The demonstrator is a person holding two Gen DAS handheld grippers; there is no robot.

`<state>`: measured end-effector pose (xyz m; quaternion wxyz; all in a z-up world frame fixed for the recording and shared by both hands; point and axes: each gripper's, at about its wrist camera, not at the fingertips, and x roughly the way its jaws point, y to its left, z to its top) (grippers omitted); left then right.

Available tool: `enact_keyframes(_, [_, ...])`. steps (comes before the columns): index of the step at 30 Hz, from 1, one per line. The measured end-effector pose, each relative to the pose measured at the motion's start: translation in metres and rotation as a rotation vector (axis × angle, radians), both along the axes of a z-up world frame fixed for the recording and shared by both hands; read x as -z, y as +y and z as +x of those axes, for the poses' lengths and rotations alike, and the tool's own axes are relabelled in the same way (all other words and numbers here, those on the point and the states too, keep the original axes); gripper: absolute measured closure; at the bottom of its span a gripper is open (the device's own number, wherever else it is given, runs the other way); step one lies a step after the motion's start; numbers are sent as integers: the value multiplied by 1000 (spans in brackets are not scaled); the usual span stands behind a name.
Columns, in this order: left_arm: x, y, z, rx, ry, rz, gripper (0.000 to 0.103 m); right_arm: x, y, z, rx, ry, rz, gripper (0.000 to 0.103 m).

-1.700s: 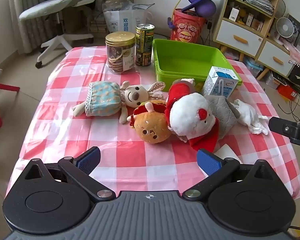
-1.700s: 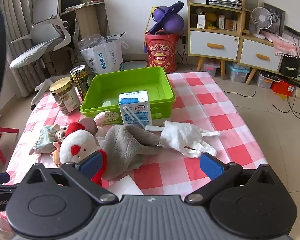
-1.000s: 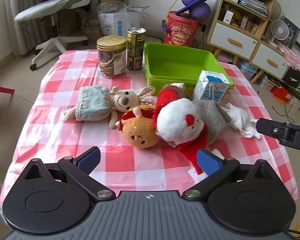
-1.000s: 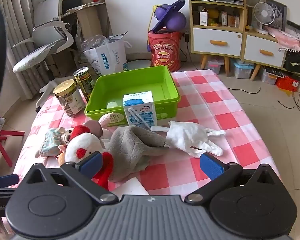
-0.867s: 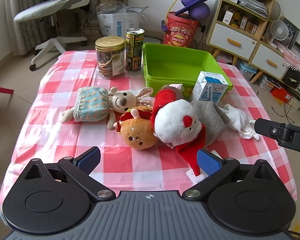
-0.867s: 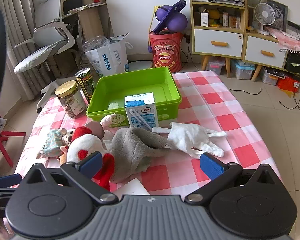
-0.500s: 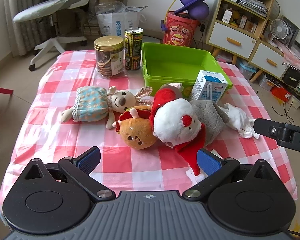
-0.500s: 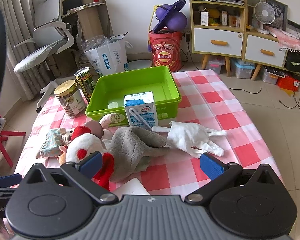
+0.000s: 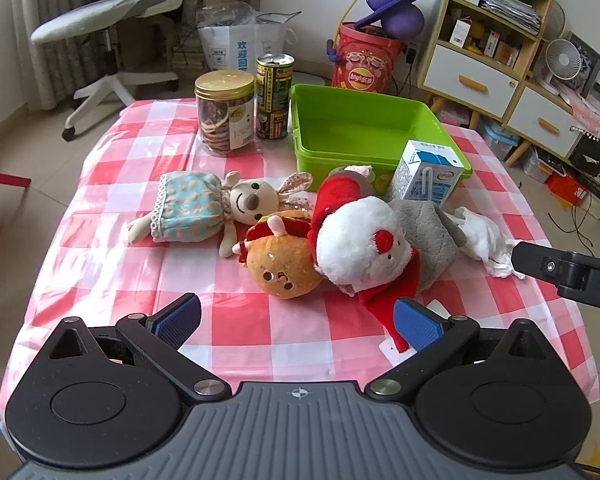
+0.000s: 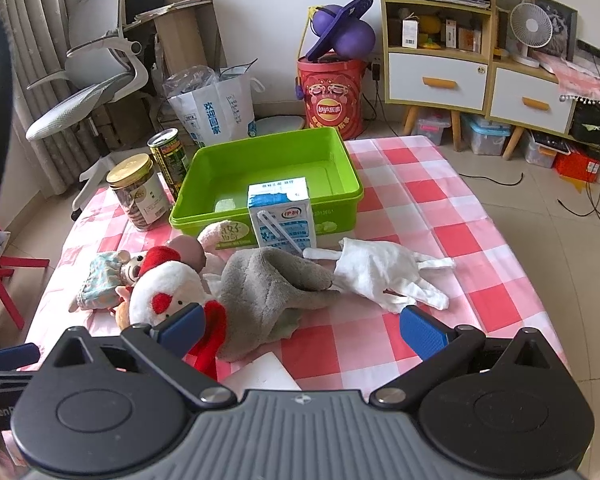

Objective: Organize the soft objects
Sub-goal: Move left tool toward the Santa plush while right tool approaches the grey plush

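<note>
Both grippers hung low over the near edge of the desk point(image 9: 100, 240), its pink-and-white checked cloth spread under a heap of toys awaiting sorting. The left gripper point(image 9: 298, 316) had its jaws spread wide and empty, levelled toward the orange burger plush point(image 9: 282, 266) just ahead; the right gripper point(image 10: 300, 326), jaws likewise wide apart and holding nothing, faced the grey plush point(image 10: 268, 284) and the white glove point(image 10: 380, 272) lying against its far end. A white card point(image 10: 260, 376) lay on the cloth just short of the right gripper. The soft things sat bunched together mid-desk, apparently gathered within easy reach of either hand: the Santa plush point(image 9: 360, 240) leaned on the burger and overlapped the grey plush, while the rabbit doll point(image 9: 216, 204) in a blue dress lay flat to the left, its head touching the burger's red top. Behind them a milk carton point(image 9: 426, 178) stood upright against the front wall of the green bin point(image 9: 320, 158), which held no toys and looked the likely destination. A biscuit jar point(image 9: 225, 114) and a tall can point(image 9: 274, 98) stood side by side left of the bin. Judged from this, sorting had not begun, and the burger seemed the left hand's nearest pick.
</note>
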<state>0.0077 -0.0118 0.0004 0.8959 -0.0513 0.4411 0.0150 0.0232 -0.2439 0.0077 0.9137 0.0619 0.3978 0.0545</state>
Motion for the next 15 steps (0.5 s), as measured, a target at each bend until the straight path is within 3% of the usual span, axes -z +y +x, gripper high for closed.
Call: enact_keyframes(15, [4, -3, 3, 8, 5, 1, 5, 3, -4, 3, -9, 16, 20, 23])
